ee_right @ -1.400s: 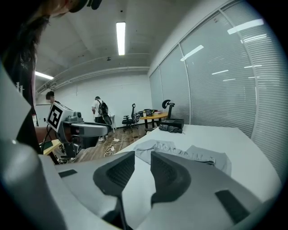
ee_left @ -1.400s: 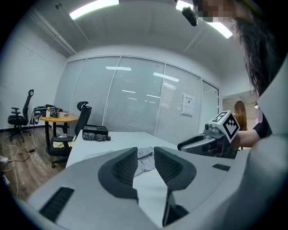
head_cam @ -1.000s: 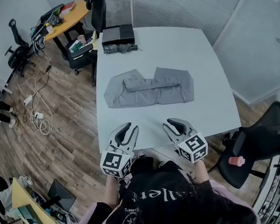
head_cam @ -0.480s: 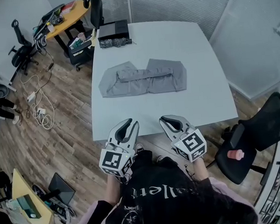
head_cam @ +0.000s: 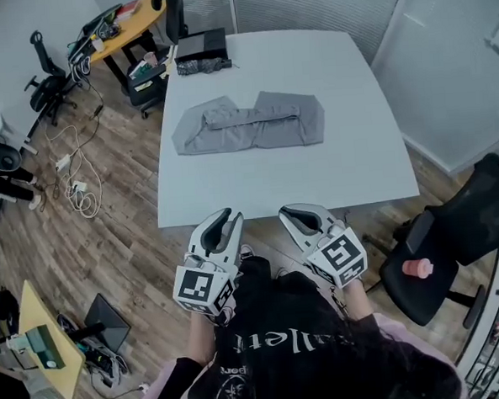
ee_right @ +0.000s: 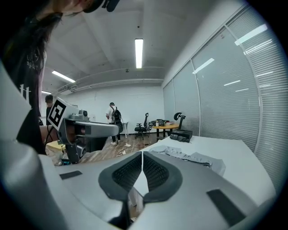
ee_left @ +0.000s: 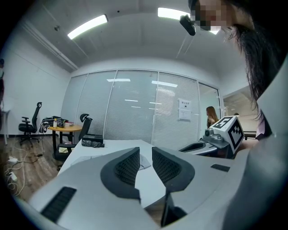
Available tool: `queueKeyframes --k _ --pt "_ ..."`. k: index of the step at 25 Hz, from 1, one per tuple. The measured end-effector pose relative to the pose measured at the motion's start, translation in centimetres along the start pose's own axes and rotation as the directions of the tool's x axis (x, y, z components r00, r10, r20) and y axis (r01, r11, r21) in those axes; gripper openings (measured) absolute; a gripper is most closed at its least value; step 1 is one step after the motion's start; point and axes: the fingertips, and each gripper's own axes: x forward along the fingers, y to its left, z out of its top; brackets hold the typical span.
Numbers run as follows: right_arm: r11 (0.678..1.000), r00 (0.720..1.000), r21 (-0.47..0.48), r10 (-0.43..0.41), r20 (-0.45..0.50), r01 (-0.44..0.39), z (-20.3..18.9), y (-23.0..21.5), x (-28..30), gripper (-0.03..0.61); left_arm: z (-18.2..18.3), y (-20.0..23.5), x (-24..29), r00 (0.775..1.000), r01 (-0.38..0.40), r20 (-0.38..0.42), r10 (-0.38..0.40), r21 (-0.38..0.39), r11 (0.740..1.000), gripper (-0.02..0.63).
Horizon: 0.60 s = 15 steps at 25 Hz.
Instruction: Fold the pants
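1. Head view: the grey pants [head_cam: 249,123] lie flat across the far half of the white table [head_cam: 316,178]. They are partly folded, with a narrower band of cloth laid along their upper part.
2. The pants' left end comes close to the table's left edge. Their right end stops well short of the right edge, with a broad bare strip of tabletop beyond it.
3. Between the pants and the near edge the tabletop is bare across its whole width.
4. At the far left corner a black case [head_cam: 200,46] sits by the rim, with a dark bundle [head_cam: 201,67] just in front of it. Both are apart from the pants.
5. I hold the left gripper [head_cam: 224,220] and the right gripper [head_cam: 294,217] side by side at the near edge. Their tips are about at the rim, well apart from the pants, and their bodies are out over the wood floor [head_cam: 108,237].
6. Left gripper view: the jaws have just been closing and now stand partly apart, with nothing between them. Table and pants show through the gap.
7. Right gripper view: the jaws have just been closing and now meet pad to pad, holding nothing.
8. A black office chair [head_cam: 454,241] stands off the table's near right corner, and cables [head_cam: 75,175] trail over the floor to the left.
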Motion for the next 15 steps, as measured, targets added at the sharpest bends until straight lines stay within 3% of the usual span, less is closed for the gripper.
queueKeyframes --k 15 --pt "1.0 0.999 -0.007 0.027 0.042 -0.027 -0.5 1.4 -2.7 0.026 -0.7 -2.5 -2.6 0.999 -0.048 0.006 0.048 0.012 0.999 0.104"
